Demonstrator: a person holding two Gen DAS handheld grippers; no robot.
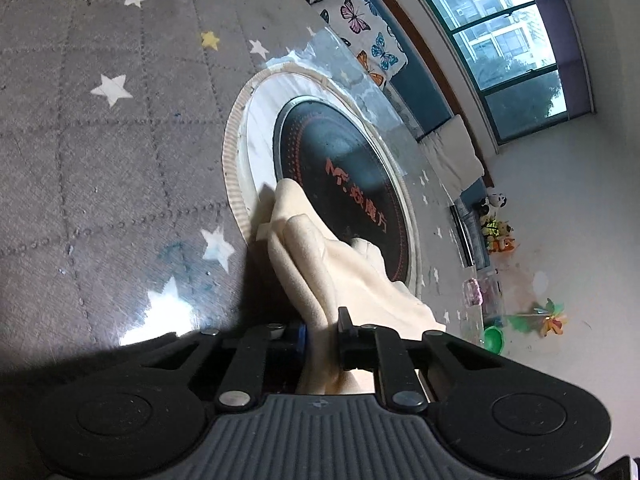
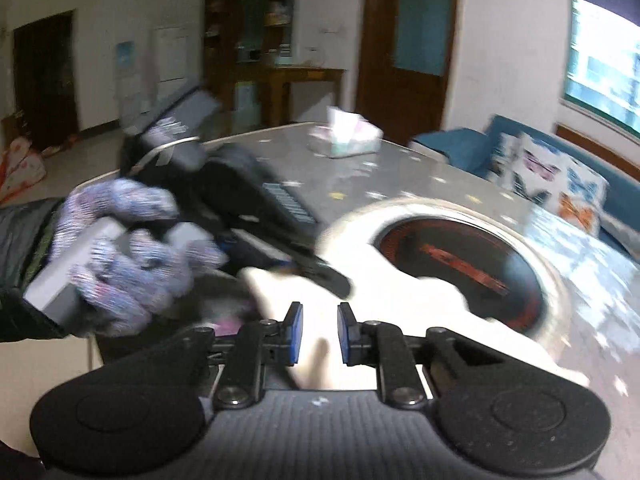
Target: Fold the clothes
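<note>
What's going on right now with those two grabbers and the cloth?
Left gripper shut on cream cloth. Right gripper open above the cloth, nothing held. Cloth bunched over round black heater plate. Tissue pack well clear.

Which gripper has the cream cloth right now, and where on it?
The left gripper is shut on the cream cloth, pinching a bunched fold of it. The right gripper is open, holding nothing.

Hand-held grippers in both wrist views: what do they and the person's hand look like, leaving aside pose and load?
Each hand-held gripper, left and right, has a ribbed dark grey body, two round black side housings, black link arms with silver rivets and black fingers with blue pads. The left hand wears a speckled blue-white knitted glove and a dark sleeve, gripping a pale grey handle.
</note>
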